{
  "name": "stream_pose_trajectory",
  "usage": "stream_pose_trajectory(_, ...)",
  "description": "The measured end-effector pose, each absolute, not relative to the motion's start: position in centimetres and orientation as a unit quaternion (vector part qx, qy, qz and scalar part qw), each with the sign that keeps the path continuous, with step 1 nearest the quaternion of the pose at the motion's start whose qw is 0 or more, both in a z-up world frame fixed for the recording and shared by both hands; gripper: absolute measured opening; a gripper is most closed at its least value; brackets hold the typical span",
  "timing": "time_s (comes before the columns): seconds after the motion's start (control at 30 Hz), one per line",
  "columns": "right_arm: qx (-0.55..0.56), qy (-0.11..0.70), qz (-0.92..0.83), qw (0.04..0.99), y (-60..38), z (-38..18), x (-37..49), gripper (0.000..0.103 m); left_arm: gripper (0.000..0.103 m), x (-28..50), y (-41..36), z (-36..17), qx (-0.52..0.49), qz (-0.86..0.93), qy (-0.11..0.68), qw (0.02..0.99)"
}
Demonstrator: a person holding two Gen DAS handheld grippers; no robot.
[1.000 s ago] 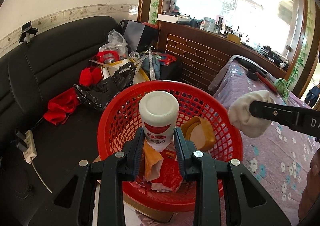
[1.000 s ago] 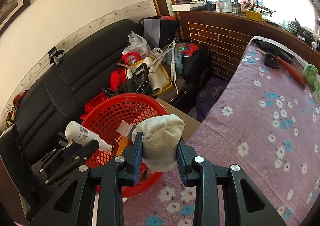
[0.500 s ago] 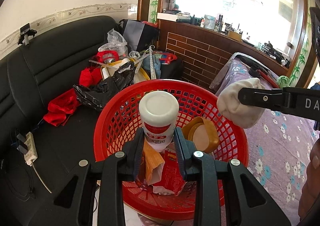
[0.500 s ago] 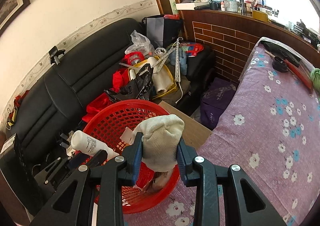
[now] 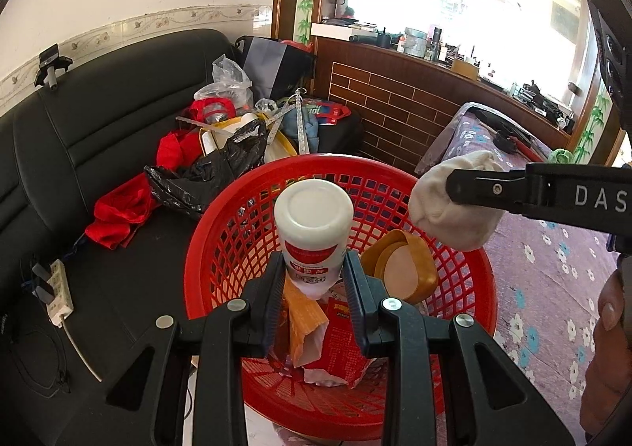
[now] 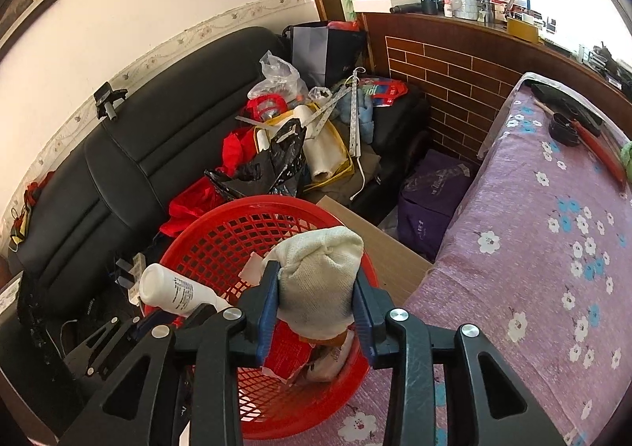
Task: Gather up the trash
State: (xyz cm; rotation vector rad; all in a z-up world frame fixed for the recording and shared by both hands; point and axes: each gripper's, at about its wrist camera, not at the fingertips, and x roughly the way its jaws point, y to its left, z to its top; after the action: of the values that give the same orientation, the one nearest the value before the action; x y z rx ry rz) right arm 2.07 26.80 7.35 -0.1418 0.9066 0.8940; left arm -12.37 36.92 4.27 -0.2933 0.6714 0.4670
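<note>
My left gripper (image 5: 314,280) is shut on a white plastic bottle (image 5: 314,226) with a red label, held over the red mesh basket (image 5: 470,272). The bottle also shows in the right wrist view (image 6: 173,290). My right gripper (image 6: 316,290) is shut on a cream sock (image 6: 320,280), held over the basket (image 6: 221,232). The sock (image 5: 454,213) hangs above the basket's right rim in the left wrist view. Inside the basket lie a tan plastic container (image 5: 399,268), an orange wrapper (image 5: 304,319) and a red printed packet (image 5: 343,343).
A black sofa (image 5: 79,122) on the left carries red cloth (image 5: 122,213), a black plastic bag (image 5: 209,177) and piled clutter. A white power strip (image 5: 59,292) lies on the seat. A table with a purple flowered cloth (image 6: 545,248) is on the right. A brick-pattern wall (image 5: 395,110) stands behind.
The right gripper has carried the sock leftward from the table edge to above the basket. The left gripper and bottle have shifted slightly farther over the basket.
</note>
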Motion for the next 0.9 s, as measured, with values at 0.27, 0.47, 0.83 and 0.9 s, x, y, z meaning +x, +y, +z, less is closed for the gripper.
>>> stream_pose_trajectory(0.27, -0.061, 0.409, 0.409, 0.814, 25.6, 8.2, 2.2, 0.056, 0.046, -12.6, 36.9, 3.9, -0.141, 0.230, 0.316, 0.910)
stream_pose_trajectory(0.47, -0.055, 0.399, 0.385, 0.831, 23.1, 8.9, 2.2, 0.073, 0.070, -12.9, 36.0, 4.6, -0.132, 0.236, 0.306, 0.913)
stream_pose_trajectory(0.83, -0.095, 0.340, 0.329, 0.876, 16.1, 10.3, -1.5, 0.091, 0.096, -14.6, 33.3, 6.7, -0.129, 0.273, 0.280, 0.911)
stream_pose_trajectory(0.9, -0.102, 0.331, 0.319, 0.882, 14.6, 10.4, -2.6, 0.092, 0.100, -15.4, 32.3, 7.1, -0.118, 0.291, 0.267, 0.911)
